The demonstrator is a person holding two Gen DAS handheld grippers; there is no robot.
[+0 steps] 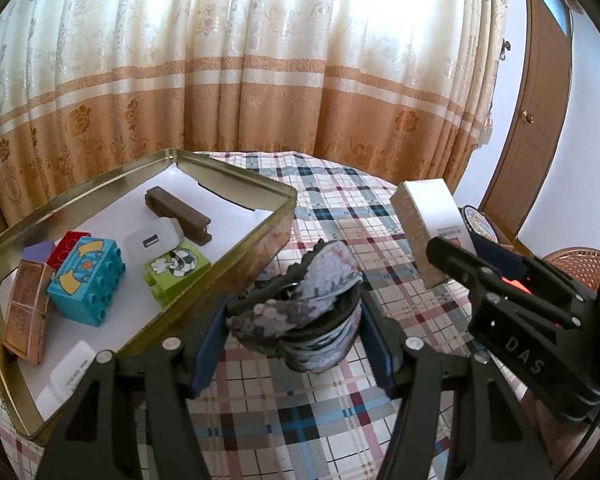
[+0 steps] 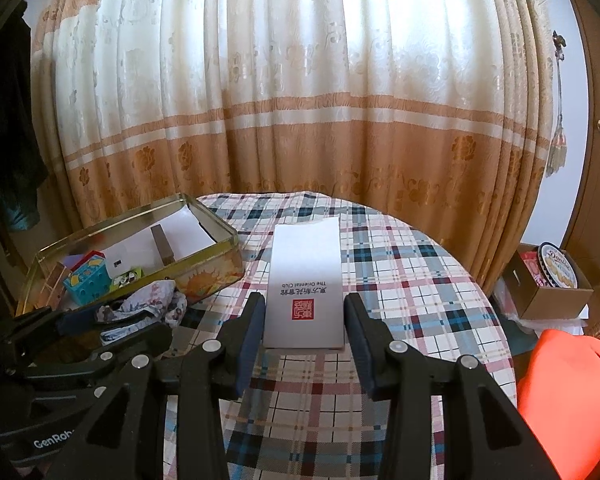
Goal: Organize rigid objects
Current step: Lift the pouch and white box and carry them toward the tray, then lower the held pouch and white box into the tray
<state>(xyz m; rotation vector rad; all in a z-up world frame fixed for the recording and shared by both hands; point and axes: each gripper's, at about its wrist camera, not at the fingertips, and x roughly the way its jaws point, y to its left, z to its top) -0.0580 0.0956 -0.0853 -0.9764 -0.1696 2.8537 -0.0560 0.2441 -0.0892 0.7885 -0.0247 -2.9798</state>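
My left gripper (image 1: pixel 296 312) is shut on a crumpled floral cloth bundle (image 1: pixel 300 304), held above the plaid table just right of the gold tin (image 1: pixel 260 236). The tin holds a teal block (image 1: pixel 86 280), a green block (image 1: pixel 176 268), a brown bar (image 1: pixel 178 214), a white charger (image 1: pixel 152 242) and a copper box (image 1: pixel 26 314). My right gripper (image 2: pixel 304 320) is shut on a white box (image 2: pixel 306 276) with a red seal, held above the table. In the left wrist view that box (image 1: pixel 428 224) is tilted at the right.
The round table (image 2: pixel 400 280) has a plaid cloth and curtains behind it. A cardboard box with a cookie tin (image 2: pixel 556 268) stands on the floor at the right. An orange cloth (image 2: pixel 568 392) is at lower right.
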